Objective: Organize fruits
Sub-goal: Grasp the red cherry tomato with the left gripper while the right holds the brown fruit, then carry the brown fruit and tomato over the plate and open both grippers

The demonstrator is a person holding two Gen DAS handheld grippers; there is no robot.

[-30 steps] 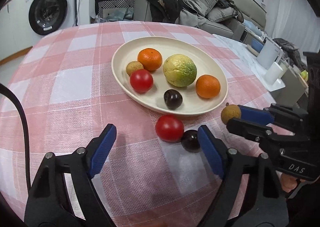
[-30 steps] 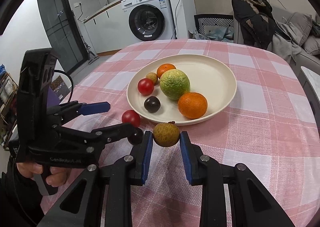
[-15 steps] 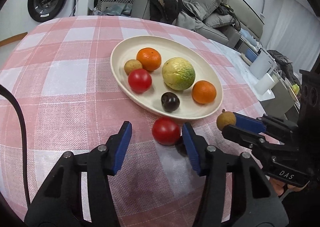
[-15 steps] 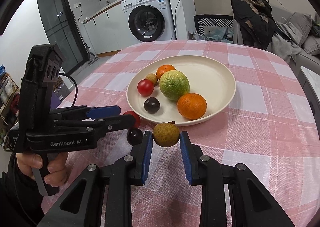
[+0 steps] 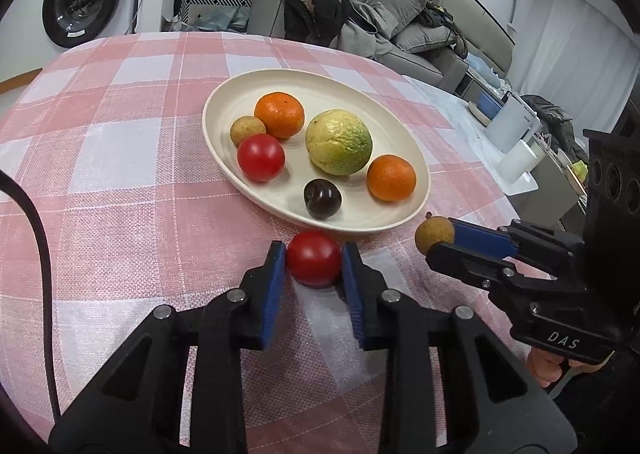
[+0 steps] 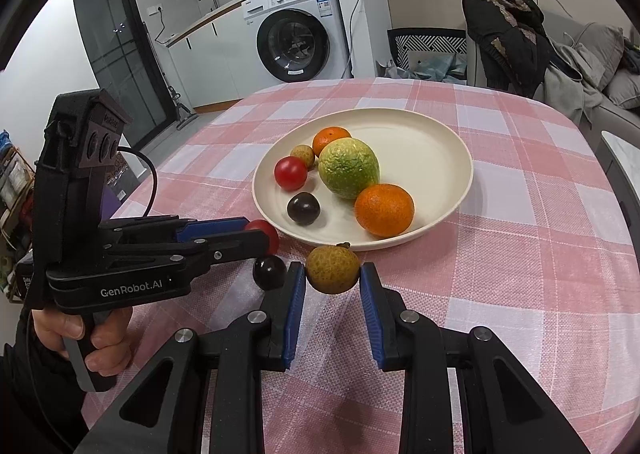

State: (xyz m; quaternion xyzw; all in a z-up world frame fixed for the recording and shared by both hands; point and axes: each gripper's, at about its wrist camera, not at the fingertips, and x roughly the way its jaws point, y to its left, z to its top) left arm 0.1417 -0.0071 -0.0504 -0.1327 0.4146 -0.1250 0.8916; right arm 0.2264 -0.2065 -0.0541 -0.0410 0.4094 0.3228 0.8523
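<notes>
Tomato sits on the checked cloth just near of the plate, between the closing left gripper pads, both touching it. From the right wrist, right gripper grips a longan near the plate's rim, dark plum left.

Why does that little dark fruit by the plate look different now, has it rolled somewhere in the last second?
No. In the right wrist view the dark fruit lies just off the plate's near rim, as before; only the left gripper closed beside it, on the tomato.
</notes>
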